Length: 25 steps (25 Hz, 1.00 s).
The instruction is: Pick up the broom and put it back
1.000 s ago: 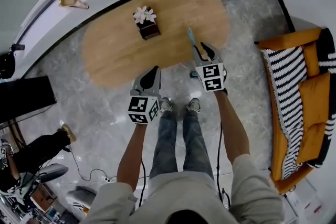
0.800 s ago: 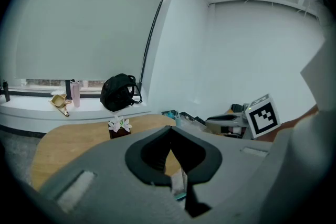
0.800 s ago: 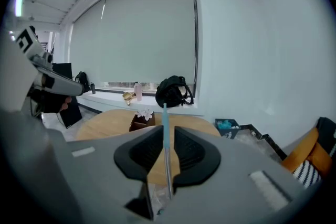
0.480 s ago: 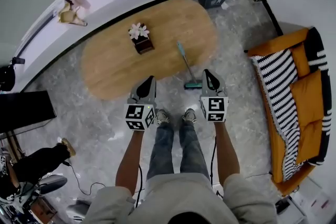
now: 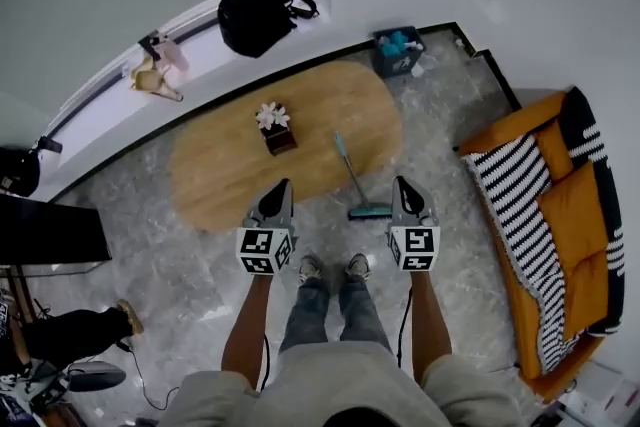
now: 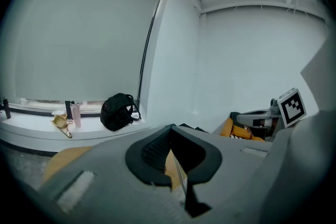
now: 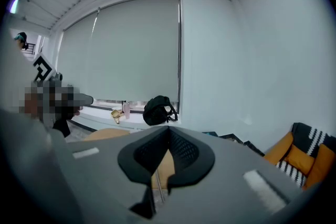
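- Both grippers were held out in front of us. In the head view the left gripper point(image 5: 282, 185) and the right gripper point(image 5: 402, 181) were level with each other, and neither touched anything.
- The broom point(image 5: 352, 177) lay between the two, ahead of them and nearer the right one, clear of both.
- Its head point(image 5: 370, 211) sat on the floor point(image 5: 470, 115) just beside the table point(image 5: 220, 165), and its handle slanted away over the table's edge.
- In its own view the left gripper point(image 6: 170, 128) had its jaws together at the tips, with nothing clamped.
- The right gripper point(image 7: 168, 131) was likewise closed and empty.
- Under each pair of tips a sliver of tan table showed through the gap point(image 6: 169, 165) point(image 7: 164, 165).
- Only the head view gave us the whole broom, the flower box point(image 5: 276, 129) on the table, our legs and the full sofa point(image 5: 555, 215).
- The gripper views showed the ceiling and the blind, which the head view did not.
- A backpack point(image 5: 260, 10) on the sill appeared in all three views point(image 6: 118, 112) point(image 7: 159, 110).
- The left gripper view also caught the right gripper's marker cube point(image 6: 292, 105).
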Tool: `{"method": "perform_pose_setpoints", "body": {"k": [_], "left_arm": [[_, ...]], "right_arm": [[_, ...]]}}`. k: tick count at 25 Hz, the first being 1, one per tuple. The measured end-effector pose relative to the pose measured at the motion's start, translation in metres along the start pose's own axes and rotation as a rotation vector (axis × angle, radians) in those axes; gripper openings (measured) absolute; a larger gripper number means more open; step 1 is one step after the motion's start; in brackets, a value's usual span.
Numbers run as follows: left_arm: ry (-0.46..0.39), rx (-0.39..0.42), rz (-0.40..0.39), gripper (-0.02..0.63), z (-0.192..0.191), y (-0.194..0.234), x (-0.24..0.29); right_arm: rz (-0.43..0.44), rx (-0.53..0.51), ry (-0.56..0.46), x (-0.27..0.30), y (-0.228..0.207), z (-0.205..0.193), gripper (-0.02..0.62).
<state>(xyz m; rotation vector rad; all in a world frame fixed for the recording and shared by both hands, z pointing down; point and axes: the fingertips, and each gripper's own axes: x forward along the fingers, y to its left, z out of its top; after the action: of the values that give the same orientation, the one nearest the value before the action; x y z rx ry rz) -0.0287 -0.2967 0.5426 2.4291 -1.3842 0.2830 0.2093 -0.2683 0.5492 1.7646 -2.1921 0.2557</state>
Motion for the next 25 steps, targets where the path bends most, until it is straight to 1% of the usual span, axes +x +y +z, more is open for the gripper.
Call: {"method": "perform_pose_setpoints", "body": {"k": [5,11,17,25], "left_arm": [[-0.050,0.022,0.017,-0.003,0.041,0.009,-0.010],[-0.113,0.051,0.032,-0.002,0.086,0.011,-0.022],[-0.152,0.063,0.049,-0.002,0.109,0.015,-0.029],[-0.191,0.077,0.044,-0.002,0.131,0.011,-0.037]], "right_arm": [[-0.007,-0.018,-0.040,-0.007,-0.003,0.040,0.000],[-0.004,-0.018,-0.076,-0.014,-0.005,0.069,0.000],[-0.005,-0.033,-0.101,-0.020,-0.011,0.095,0.000],[-0.039,-0.049,-0.143,-0.033,-0.024,0.121,0.000]]}}
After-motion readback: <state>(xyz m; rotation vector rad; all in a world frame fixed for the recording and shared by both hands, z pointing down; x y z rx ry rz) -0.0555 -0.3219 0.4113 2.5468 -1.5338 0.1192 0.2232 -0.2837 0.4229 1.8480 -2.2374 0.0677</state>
